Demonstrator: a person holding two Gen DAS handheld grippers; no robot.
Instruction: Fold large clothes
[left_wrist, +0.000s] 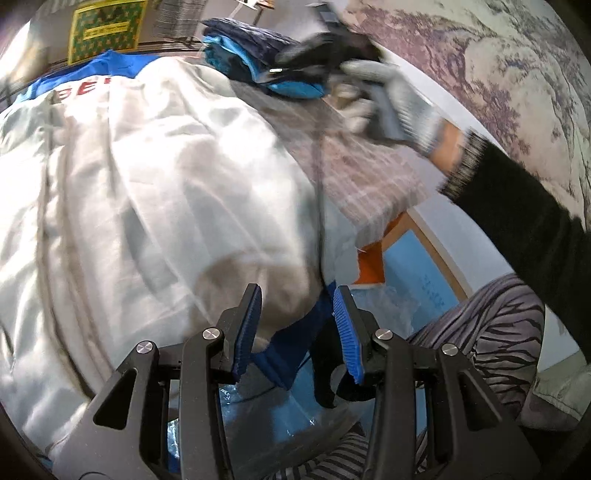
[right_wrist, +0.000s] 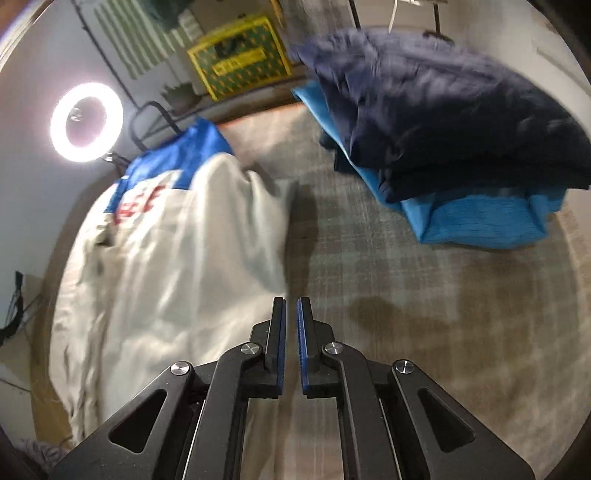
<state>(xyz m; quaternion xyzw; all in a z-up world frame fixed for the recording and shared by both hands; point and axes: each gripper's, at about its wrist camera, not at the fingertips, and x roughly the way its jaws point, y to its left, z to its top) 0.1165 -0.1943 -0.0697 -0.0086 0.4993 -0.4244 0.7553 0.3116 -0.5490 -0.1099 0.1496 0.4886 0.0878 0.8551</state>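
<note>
- My left gripper (left_wrist: 295, 325) has its fingers about halfway apart, with a blue hem or cuff of the white jacket (left_wrist: 147, 184) between them. I read it as pinched on that blue edge, though the pads' contact is partly hidden.
- My right gripper (right_wrist: 291, 332) has its fingers all but together with nothing between them, hanging over bare plaid cloth on the worktop (right_wrist: 369, 277), just beside the jacket's right edge.
- The white jacket, with its blue shoulder yoke and red lettering, lies spread and rumpled across the left of the worktop; the lower edge nearest me is lifted by the left gripper.
- A folded stack (right_wrist: 461, 147), dark navy on bright blue, sits at the far right, apart from the jacket.
- Risk: the fabric looks slick and puffy, so with only the thin blue edge gripped it could slide out as I carry the fold over.
- Risk: with one corner held and the right gripper empty, the fold would likely go skewed and bunch.
- Risk: a wide sweep by the right hand (left_wrist: 388, 99) could knock the finished stack.
</note>
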